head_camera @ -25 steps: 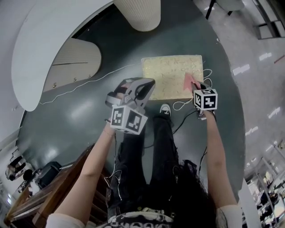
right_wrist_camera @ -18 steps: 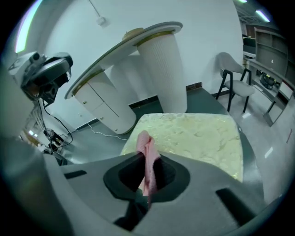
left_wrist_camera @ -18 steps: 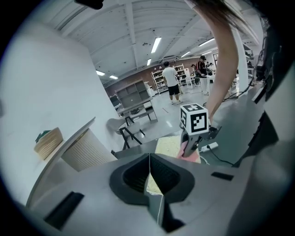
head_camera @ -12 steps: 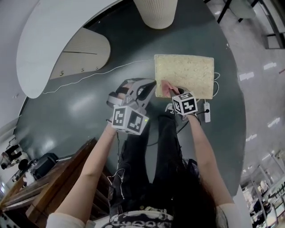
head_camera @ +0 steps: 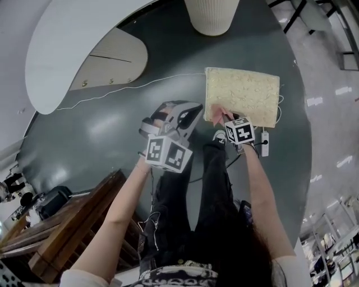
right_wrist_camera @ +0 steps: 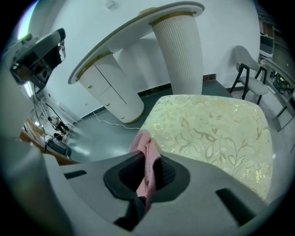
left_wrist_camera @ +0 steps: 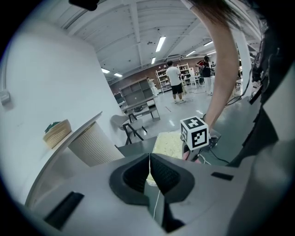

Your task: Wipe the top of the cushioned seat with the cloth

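The cushioned seat point(head_camera: 242, 95) is a square pad with a pale floral cover, standing on the dark floor ahead of me; it fills the right gripper view point(right_wrist_camera: 216, 133). My right gripper point(head_camera: 220, 116) is shut on a pink cloth point(right_wrist_camera: 145, 159), which hangs between the jaws at the seat's near left corner point(head_camera: 215, 114). My left gripper point(head_camera: 188, 115) hovers over the floor left of the seat, jaws pressed together with nothing between them point(left_wrist_camera: 150, 177).
A ribbed white column point(head_camera: 211, 14) stands behind the seat, with a curved white counter point(head_camera: 67, 50) to the left. A white cable point(head_camera: 140, 87) crosses the floor. A power strip point(head_camera: 265, 143) lies by the seat's near right corner. A wooden bench point(head_camera: 73, 230) sits near left.
The right gripper has carried the pink cloth leftward from the seat's right part to its near left corner. The left gripper has stayed about where it was.
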`<state>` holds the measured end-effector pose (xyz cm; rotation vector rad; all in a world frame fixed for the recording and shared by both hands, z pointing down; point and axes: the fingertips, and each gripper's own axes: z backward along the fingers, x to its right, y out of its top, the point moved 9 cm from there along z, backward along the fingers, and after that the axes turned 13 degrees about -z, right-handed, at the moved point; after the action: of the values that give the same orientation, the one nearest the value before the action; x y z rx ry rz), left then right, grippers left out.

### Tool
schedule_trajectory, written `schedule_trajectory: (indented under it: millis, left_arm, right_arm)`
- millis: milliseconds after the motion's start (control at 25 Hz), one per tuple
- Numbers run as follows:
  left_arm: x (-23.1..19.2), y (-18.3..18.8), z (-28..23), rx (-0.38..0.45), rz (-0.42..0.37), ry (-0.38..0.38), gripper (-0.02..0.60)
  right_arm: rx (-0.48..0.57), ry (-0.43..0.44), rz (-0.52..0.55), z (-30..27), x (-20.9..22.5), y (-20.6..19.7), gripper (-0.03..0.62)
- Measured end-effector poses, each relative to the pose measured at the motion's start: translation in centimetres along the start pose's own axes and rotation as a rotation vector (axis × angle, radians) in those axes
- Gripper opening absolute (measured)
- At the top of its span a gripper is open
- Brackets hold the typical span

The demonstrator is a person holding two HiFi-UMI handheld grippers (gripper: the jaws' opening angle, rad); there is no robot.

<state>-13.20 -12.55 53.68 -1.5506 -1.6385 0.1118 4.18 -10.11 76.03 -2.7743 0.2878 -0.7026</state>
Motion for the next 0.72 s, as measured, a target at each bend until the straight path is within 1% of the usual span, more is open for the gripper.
schedule_trajectory:
  millis: [120,320,520,720]
  left_arm:
    - [0.0,0.1,0.2,0.001,-0.004,0.000,0.006]
    - [0.2,0.9,-0.5,0.014,-0.009,-0.013,0.006]
    - [0.5,2.2,-1.8,0.030,-0.027,-0.035,0.006]
    - [0.9,3.8,-3.0,0.048,-0.047,-0.055,0.006]
  right_arm:
    - [0.012,-0.054,-0.043,1.1,2.3,-0.1,0.012]
    - [0.066,-0.142,-0.141,4.1,7.4,-0.4,0.012]
    - [0.084,-0.232,-0.191,7.2,12.2,-1.1,0.012]
    - [0.103,-0.289,-0.260,10.0,16.1,-2.6,0.012]
